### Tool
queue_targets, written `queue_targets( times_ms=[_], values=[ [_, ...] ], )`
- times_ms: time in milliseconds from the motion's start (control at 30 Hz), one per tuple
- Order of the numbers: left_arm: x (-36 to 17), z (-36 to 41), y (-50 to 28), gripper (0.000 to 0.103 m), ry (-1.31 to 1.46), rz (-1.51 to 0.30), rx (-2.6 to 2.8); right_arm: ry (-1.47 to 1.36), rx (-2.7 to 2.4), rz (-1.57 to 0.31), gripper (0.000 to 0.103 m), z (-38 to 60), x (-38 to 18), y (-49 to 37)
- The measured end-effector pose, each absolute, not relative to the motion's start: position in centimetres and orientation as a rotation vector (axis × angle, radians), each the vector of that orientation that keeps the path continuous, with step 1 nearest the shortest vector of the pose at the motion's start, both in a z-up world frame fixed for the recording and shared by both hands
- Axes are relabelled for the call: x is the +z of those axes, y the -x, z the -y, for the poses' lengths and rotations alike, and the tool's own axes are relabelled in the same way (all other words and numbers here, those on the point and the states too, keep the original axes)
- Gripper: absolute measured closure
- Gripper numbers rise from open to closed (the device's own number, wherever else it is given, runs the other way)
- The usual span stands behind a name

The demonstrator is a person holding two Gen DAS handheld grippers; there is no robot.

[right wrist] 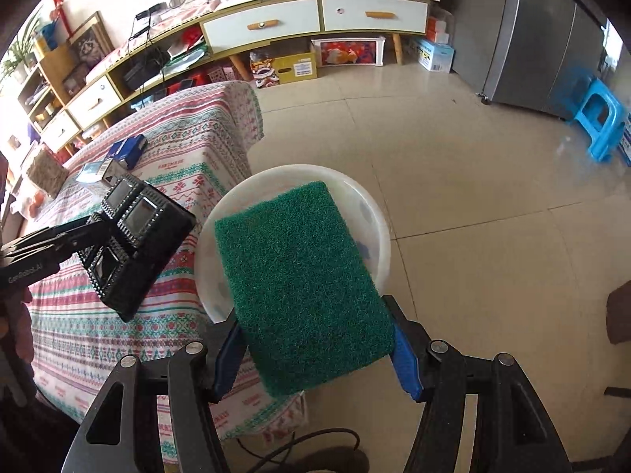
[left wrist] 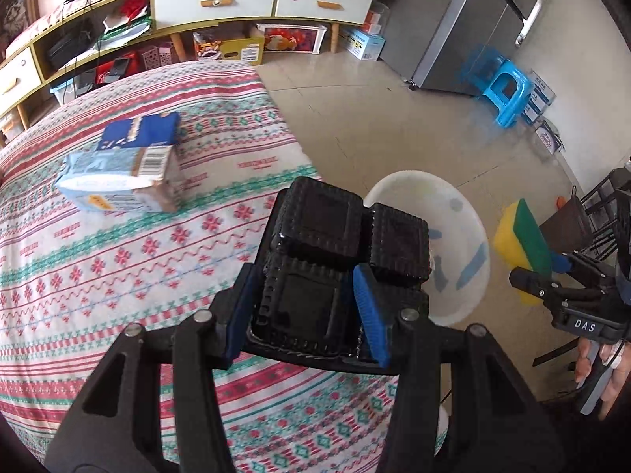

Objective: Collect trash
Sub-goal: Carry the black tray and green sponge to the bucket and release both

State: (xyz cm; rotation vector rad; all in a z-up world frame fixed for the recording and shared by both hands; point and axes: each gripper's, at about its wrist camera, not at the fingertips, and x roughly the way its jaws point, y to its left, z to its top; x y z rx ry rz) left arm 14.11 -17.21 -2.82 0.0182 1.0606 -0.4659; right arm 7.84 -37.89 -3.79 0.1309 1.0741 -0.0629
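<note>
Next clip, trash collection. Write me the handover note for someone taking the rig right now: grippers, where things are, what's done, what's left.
Left gripper: shut on the black plastic tray, held over the table edge beside the white bin.
Right gripper: shut on the green-and-yellow sponge, held above the bin.
Done: both items picked up; neither dropped yet.
Left: release both into the bin, then fetch the light blue carton and dark blue box lying on the tablecloth.

You are looking at two cartons (left wrist: 118, 173) lying on the patterned tablecloth (left wrist: 118, 276), one black plastic tray (left wrist: 335, 268) with three cavities showing, one green-and-yellow sponge (right wrist: 303, 283), one white bin (left wrist: 465, 236), and one blue stool (left wrist: 504, 94).
</note>
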Motion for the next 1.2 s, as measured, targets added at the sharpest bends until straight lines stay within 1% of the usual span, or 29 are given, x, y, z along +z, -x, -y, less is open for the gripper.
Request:
queue_targets(
  times_ms=[200, 433, 500, 533, 567, 633, 900, 1200],
  values=[
    [-3.0, 22.1, -14.8, 0.051, -0.1, -1.032, -0.465, -0.176, -0.08, -1.067, 0.038, 40.0, -3.8, -7.2],
    [-3.8, 25.1, -15.8, 0.05, -0.143, -1.009, -0.422, -0.205, -0.094, -1.061, 0.038, 41.0, -3.6, -7.2],
    [-3.8, 25.5, -15.7, 0.047, -0.147, -1.011, -0.427, -0.21, -0.096, -1.059, 0.038, 41.2, -3.5, -7.2],
    [-3.7, 25.6, -15.6, 0.044, -0.145, -1.011, -0.43, -0.212, -0.096, -1.059, 0.038, 41.3, -3.5, -7.2],
    [-3.6, 25.5, -15.5, 0.037, -0.14, -1.007, -0.435, -0.213, -0.097, -1.059, 0.037, 41.3, -3.5, -7.2],
    [-3.3, 25.4, -15.3, 0.029, -0.127, -0.988, -0.444, -0.212, -0.099, -1.061, 0.037, 41.3, -3.5, -7.3],
    [-2.5, 23.4, -14.9, 0.027, -0.081, -0.998, -0.453, -0.204, -0.103, -1.076, 0.037, 40.8, -4.0, -7.7],
    [-2.6, 18.1, -13.4, 0.023, -0.05, -1.024, -0.433, -0.193, -0.11, -1.108, 0.036, 39.7, -4.8, -9.3]
  ],
)
